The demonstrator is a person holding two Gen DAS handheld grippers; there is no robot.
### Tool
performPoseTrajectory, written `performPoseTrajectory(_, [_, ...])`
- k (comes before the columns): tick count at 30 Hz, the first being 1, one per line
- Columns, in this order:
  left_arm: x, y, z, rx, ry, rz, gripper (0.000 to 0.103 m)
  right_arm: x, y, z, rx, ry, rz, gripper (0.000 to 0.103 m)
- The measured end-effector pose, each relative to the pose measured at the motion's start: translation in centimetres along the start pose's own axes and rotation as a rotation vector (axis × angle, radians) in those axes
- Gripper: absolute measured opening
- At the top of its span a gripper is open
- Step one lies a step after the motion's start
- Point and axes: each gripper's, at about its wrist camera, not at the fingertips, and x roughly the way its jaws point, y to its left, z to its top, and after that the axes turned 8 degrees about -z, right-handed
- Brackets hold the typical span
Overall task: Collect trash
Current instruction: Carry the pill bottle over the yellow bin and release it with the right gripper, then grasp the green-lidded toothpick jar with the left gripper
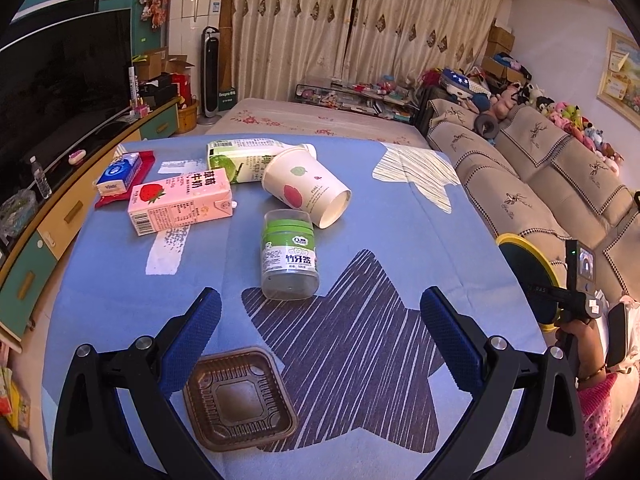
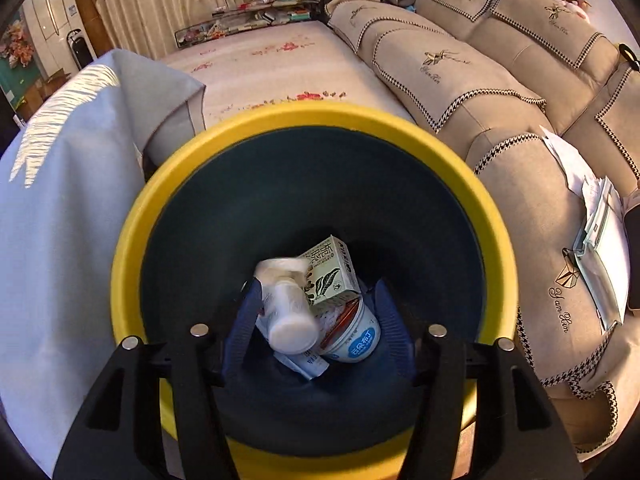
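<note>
- Over on the left, at about ten o'clock in the left wrist view, a blue tissue pack (image 1: 119,172) lies on a red wrapper (image 1: 141,168) near the far left edge of the blue star-print tablecloth (image 1: 400,216).
- Just beside it, toward the middle, a pink strawberry milk carton (image 1: 180,205) lies flat on its side.
- At twelve o'clock a green-and-white drink carton (image 1: 240,160) lies behind a tipped paper cup (image 1: 306,189), and the two look to touch, the cup's open mouth turned to four o'clock.
- Near the centre stands a clear jar (image 1: 289,255) with a green label, upright, just in front of the cup.
- At seven o'clock a brown plastic tray (image 1: 239,398) lies flat on the cloth, beside the left finger.
- Wide apart and empty, the left gripper (image 1: 320,322) hangs above the cloth with the jar beyond its tips.
- At three o'clock, off the table's edge, a hand (image 1: 581,340) holds the other tool over the yellow-rimmed bin (image 1: 520,242).
- Seen from the right wrist camera, the right gripper (image 2: 314,320) points down into the bin (image 2: 280,114), its jaws parted with nothing pressed between the pads.
- Between and beyond the fingers a white bottle (image 2: 289,312) shows blurred, whether falling or lying I cannot tell.
- Right of it lie a small leaf-print carton (image 2: 332,270) and a white tub with a blue label (image 2: 354,338), and a blue-and-white packet (image 2: 308,364) sits at six o'clock.
- At three o'clock some papers (image 2: 600,232) rest on the beige sofa (image 2: 460,64).
</note>
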Motion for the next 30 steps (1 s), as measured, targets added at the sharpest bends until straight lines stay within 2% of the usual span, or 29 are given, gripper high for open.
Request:
performPoseTrajectory(7, [3.0, 0.9, 2.0, 0.02, 0.062, 0.044, 0.098, -4.9, -0.2, -1.8, -0.009, -0.098, 0.061, 0.061])
performPoseTrajectory(17, [8.9, 2.4, 3.7, -0.024, 0.193, 0.066, 0.098, -8.0, 0.7, -2.6, -0.028, -0.143, 0.11, 0.061])
performPoseTrajectory(22, [11.3, 3.0, 4.1, -0.034, 0.237, 0.115, 0.088, -8.3, 1.0, -2.7, -0.031, -0.151, 0.123, 0.061])
performPoseTrajectory(27, [12.7, 3.4, 4.2, -0.045, 0.261, 0.129, 0.083, -7.9, 1.0, -2.7, -0.035, -0.141, 0.129, 0.061])
performPoseTrajectory(30, [13.2, 3.5, 4.1, -0.048, 0.272, 0.129, 0.077, -7.7, 1.0, -2.8, -0.034, -0.136, 0.131, 0.061])
